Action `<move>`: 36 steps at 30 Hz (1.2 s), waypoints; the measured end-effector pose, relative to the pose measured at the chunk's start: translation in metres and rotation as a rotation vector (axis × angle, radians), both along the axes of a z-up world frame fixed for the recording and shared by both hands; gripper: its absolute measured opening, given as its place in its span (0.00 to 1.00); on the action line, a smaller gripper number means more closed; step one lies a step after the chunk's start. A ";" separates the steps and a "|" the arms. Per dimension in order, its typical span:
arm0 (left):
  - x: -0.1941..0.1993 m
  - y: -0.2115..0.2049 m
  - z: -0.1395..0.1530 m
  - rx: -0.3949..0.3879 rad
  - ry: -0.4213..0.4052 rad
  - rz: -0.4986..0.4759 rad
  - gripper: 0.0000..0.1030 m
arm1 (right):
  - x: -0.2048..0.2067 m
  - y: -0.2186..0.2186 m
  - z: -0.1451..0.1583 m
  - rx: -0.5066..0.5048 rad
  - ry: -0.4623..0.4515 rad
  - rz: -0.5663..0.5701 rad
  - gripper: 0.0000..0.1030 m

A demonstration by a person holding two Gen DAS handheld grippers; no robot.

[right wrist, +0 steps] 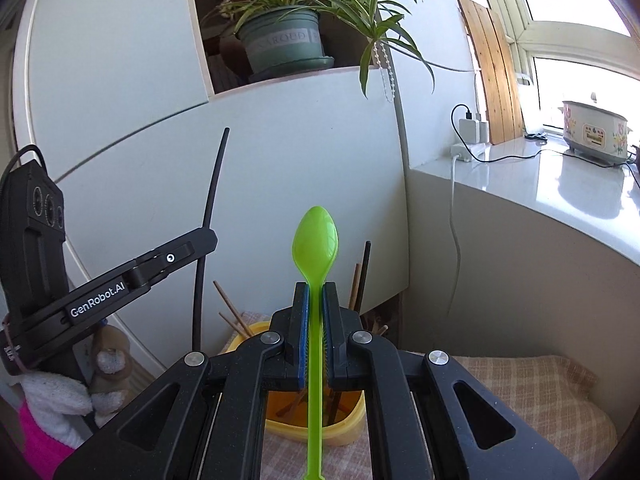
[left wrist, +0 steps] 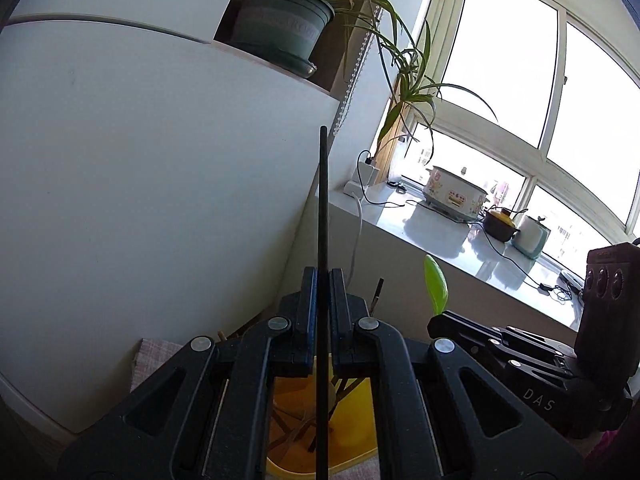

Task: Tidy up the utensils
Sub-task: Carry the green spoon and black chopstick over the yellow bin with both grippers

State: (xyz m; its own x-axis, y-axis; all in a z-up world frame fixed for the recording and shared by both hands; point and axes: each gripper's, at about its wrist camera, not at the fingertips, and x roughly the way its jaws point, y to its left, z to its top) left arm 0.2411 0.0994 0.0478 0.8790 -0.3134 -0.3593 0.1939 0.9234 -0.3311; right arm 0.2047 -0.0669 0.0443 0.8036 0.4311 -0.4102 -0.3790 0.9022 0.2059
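Observation:
My left gripper (left wrist: 323, 276) is shut on a thin black chopstick (left wrist: 323, 200) that stands upright between its blue pads, raised above a yellow container (left wrist: 352, 432). In the right wrist view my right gripper (right wrist: 315, 292) is shut on the handle of a green plastic spoon (right wrist: 316, 240), bowl upward. The same yellow container (right wrist: 344, 428) sits below it on a checked cloth, holding several brown chopsticks (right wrist: 236, 316) and a dark one. The left gripper (right wrist: 200, 242) with its black chopstick (right wrist: 212, 200) appears at the left. The spoon's bowl (left wrist: 436, 284) shows beside the right gripper (left wrist: 436, 320) in the left wrist view.
A white cabinet (left wrist: 140, 180) stands close behind, with a potted plant (right wrist: 280, 36) in its niche. To the right runs a glossy windowsill (right wrist: 560, 184) with a floral cooker (right wrist: 596, 132), chargers and cables. A checked cloth (right wrist: 520, 392) covers the table. A white glove and pink sleeve (right wrist: 52, 408) show at left.

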 end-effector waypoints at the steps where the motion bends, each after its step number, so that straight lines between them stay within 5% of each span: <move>1: 0.003 0.001 0.000 -0.001 0.002 0.001 0.03 | 0.004 0.002 0.000 0.001 0.002 0.001 0.05; 23: 0.033 -0.002 -0.023 0.000 0.033 0.012 0.03 | 0.042 0.027 -0.018 -0.051 -0.041 -0.019 0.05; 36: 0.020 -0.006 -0.029 -0.006 0.050 -0.006 0.03 | 0.041 0.016 -0.029 -0.026 0.017 -0.012 0.05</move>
State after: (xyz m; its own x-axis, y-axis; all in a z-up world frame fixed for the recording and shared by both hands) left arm 0.2615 0.0936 0.0185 0.8579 -0.3207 -0.4014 0.1823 0.9205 -0.3457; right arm 0.2453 -0.0505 0.0154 0.8015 0.4102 -0.4352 -0.3644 0.9120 0.1884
